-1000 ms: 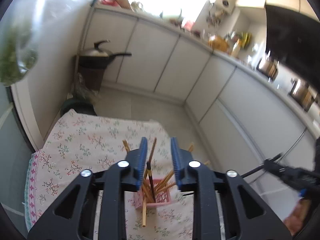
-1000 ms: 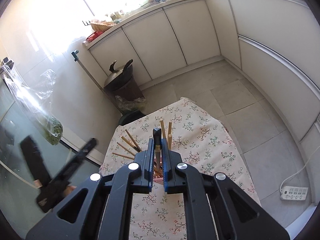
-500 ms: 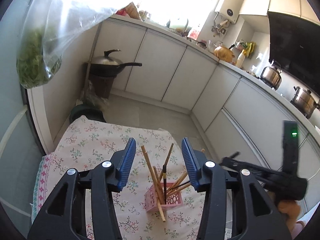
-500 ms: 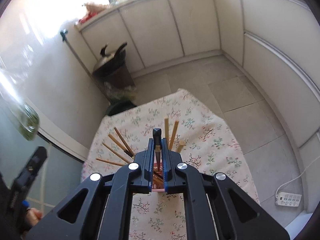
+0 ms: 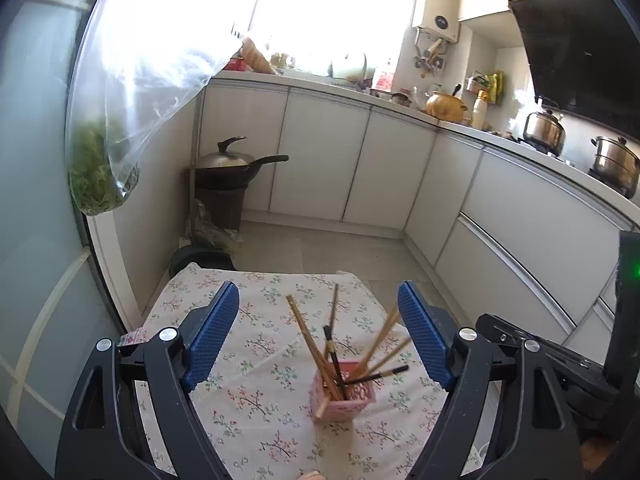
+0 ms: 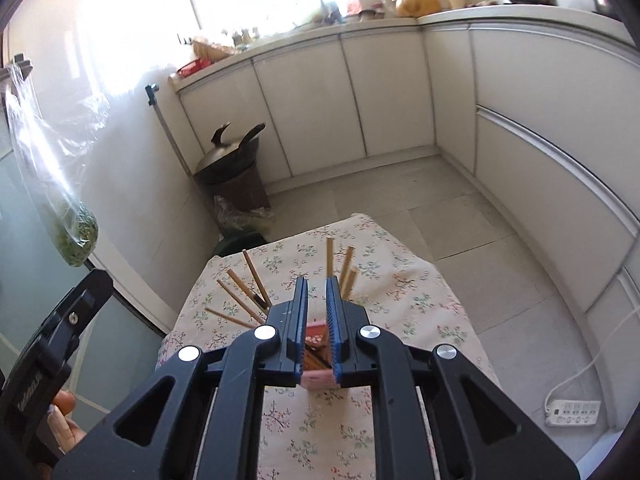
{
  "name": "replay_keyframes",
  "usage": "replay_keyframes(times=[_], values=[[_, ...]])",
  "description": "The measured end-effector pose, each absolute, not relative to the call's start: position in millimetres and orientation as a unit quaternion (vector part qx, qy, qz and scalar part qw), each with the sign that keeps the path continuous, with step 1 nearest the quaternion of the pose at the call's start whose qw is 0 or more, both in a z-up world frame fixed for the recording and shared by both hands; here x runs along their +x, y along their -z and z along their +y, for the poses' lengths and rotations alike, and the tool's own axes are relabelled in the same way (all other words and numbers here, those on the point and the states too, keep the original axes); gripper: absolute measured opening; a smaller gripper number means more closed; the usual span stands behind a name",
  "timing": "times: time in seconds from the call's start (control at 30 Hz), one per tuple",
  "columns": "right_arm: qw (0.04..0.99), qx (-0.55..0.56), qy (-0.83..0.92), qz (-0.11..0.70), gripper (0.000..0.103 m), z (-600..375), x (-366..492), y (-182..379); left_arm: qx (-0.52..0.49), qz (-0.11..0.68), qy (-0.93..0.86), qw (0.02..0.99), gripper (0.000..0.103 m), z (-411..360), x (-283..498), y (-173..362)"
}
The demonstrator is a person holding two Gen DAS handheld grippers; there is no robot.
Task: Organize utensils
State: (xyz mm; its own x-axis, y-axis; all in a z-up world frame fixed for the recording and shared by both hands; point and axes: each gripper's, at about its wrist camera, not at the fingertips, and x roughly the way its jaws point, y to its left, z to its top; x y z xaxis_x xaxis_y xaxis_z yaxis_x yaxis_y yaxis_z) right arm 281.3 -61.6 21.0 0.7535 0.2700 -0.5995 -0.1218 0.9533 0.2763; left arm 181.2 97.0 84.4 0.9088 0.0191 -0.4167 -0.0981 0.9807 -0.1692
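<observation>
A small pink slotted holder point(image 5: 347, 397) stands on the floral tablecloth point(image 5: 256, 360) with several wooden and dark-tipped chopsticks point(image 5: 310, 340) fanned out of it. My left gripper point(image 5: 318, 332) is wide open and empty, above and behind the holder. My right gripper point(image 6: 317, 312) hovers right over the holder point(image 6: 318, 378), jaws parted by a narrow gap with nothing between them. Chopsticks point(image 6: 244, 300) splay out on both sides of its fingers.
The small table's far edge point(image 5: 272, 276) drops to the tiled floor. A wok on a brown bin point(image 5: 226, 184) stands by the wall. A hanging plastic bag of greens point(image 5: 100, 172) is at the left. White cabinets point(image 5: 360, 168) line the back and right. A power strip point(image 6: 574, 414) lies on the floor.
My right gripper let go of the dark chopstick, which now stands in the holder, and its jaws parted slightly. My left gripper opened wide and drew back and up.
</observation>
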Motion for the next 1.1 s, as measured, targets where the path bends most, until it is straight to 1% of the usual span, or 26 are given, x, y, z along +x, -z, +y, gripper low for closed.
replay_keyframes(times=[0.07,0.13,0.17,0.23,0.3,0.37,0.43,0.5,0.6,0.7,0.8,0.97,1.03,1.1], values=[[0.934,0.112,-0.099,0.324,0.014,-69.1,269.9,-23.1,-0.085,0.211,-0.030,0.973,0.081,90.8,177.1,-84.6],[0.937,0.111,-0.094,0.317,0.015,-75.2,259.6,-23.5,-0.078,0.210,-0.030,0.974,0.088,82.6,169.4,-82.7],[0.939,0.110,-0.090,0.313,0.016,-78.4,254.2,-23.1,-0.076,0.210,-0.030,0.974,0.089,79.5,167.8,-81.7],[0.941,0.110,-0.085,0.308,0.027,-83.4,245.7,-21.6,-0.065,0.212,-0.033,0.974,0.093,70.9,162.2,-78.2],[0.944,0.115,-0.081,0.300,0.035,-89.6,234.7,-18.4,-0.056,0.213,-0.038,0.975,0.095,64.2,157.1,-74.4],[0.947,0.112,-0.074,0.292,0.037,-95.2,223.5,-14.6,-0.048,0.213,-0.044,0.975,0.096,57.5,153.9,-71.2],[0.949,0.111,-0.064,0.287,0.043,-100.8,216.0,-10.9,-0.039,0.215,-0.047,0.975,0.096,50.9,151.0,-67.5],[0.951,0.114,-0.057,0.282,0.046,-107.8,209.4,-7.7,-0.034,0.216,-0.047,0.975,0.096,44.7,148.9,-64.7],[0.952,0.116,-0.048,0.279,0.049,-116.2,202.4,-5.3,-0.035,0.216,-0.044,0.975,0.096,39.6,144.8,-61.2],[0.954,0.115,-0.036,0.274,0.061,-122.9,196.1,-2.0,-0.033,0.209,-0.044,0.976,0.096,35.1,141.8,-60.9],[0.957,0.115,-0.021,0.267,0.064,-128.9,191.0,2.9,-0.027,0.209,-0.043,0.977,0.096,30.4,141.0,-59.2],[0.959,0.120,-0.001,0.257,0.075,-135.6,188.2,5.2,-0.020,0.216,-0.046,0.975,0.096,26.7,142.6,-53.4],[0.962,0.118,0.009,0.248,0.081,-137.7,186.2,4.9,-0.018,0.218,-0.045,0.975,0.096,25.1,143.6,-51.9],[0.963,0.115,0.014,0.244,0.083,-138.1,185.5,5.2,-0.015,0.217,-0.045,0.975,0.096,23.3,143.6,-51.1]])
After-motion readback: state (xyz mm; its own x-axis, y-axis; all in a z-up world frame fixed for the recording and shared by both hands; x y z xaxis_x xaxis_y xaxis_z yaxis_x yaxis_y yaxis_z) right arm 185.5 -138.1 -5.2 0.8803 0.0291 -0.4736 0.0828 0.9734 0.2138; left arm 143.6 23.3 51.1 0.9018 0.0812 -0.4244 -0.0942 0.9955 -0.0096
